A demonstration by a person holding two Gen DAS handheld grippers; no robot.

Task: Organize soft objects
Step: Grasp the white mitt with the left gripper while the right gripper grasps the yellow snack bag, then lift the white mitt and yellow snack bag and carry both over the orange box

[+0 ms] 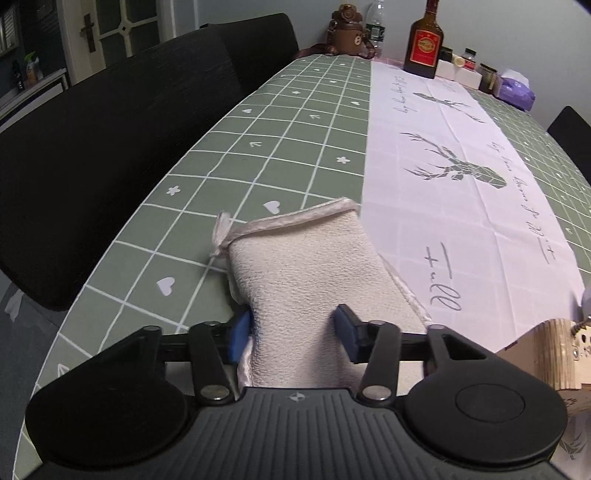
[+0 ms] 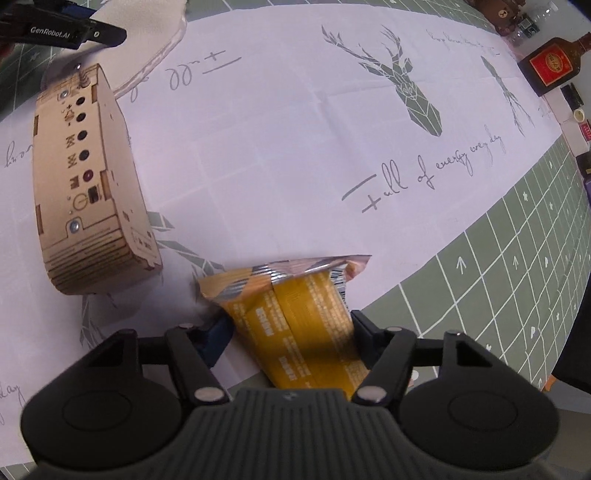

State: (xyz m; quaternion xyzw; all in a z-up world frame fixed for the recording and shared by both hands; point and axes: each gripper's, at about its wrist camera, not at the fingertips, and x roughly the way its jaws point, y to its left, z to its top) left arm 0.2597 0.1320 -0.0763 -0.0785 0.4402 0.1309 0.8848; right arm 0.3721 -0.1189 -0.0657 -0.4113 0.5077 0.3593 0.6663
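Note:
A cream terry cloth (image 1: 306, 258) with a satin edge lies on the green checked tablecloth (image 1: 258, 147), beside the white runner (image 1: 461, 184). My left gripper (image 1: 291, 332) is shut on its near end; both blue pads press in and the cloth bunches narrower between them. In the right wrist view a yellow foil snack packet (image 2: 303, 306) lies on the runner (image 2: 295, 129) near the table edge. My right gripper (image 2: 290, 328) is shut on it, one finger against each side. A corner of the cloth (image 2: 147, 22) shows at top left there.
A curved wooden box (image 2: 85, 184) with holes stands on the runner between the two grippers, also seen as the wooden box (image 1: 554, 354). A dark bottle (image 1: 423, 44), jars and a purple tissue pack (image 1: 515, 88) line the far end. Black chairs (image 1: 110, 147) flank the left edge.

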